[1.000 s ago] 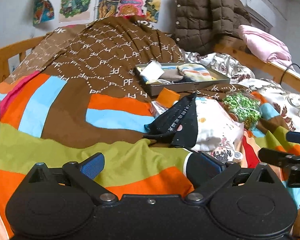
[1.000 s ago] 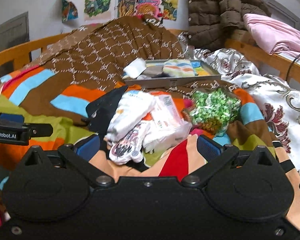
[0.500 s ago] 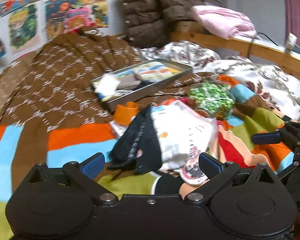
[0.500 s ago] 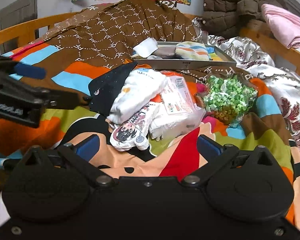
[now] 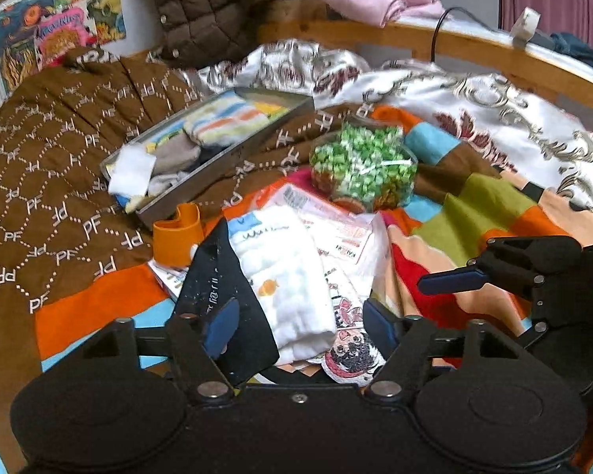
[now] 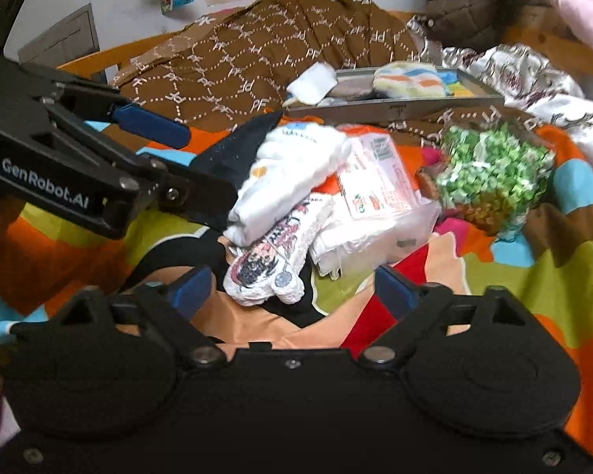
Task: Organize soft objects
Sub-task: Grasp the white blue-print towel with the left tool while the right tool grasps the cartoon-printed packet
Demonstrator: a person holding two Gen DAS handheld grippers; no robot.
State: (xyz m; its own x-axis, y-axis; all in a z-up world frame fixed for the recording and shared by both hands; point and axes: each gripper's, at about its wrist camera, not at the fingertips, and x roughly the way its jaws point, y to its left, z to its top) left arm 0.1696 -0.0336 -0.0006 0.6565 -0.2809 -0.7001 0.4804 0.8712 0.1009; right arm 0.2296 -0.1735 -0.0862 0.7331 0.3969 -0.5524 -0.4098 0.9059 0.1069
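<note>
Socks: several already lie in the tray (image 5: 233, 150) (sorted, I judge); a pile (image 5: 288, 276) remains on the bed (image 5: 490, 197). Both grippers' fingers spread, empty.

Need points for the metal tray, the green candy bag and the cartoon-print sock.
metal tray (image 5: 225, 158), left wrist view, on its long front wall.
green candy bag (image 6: 490, 170), right wrist view, middle of the bag.
cartoon-print sock (image 6: 265, 268), right wrist view, on the printed face.

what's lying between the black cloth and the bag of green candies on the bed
In the right wrist view, a folded white cloth and a clear plastic packet lie between the black cloth and the candy bag.
</note>
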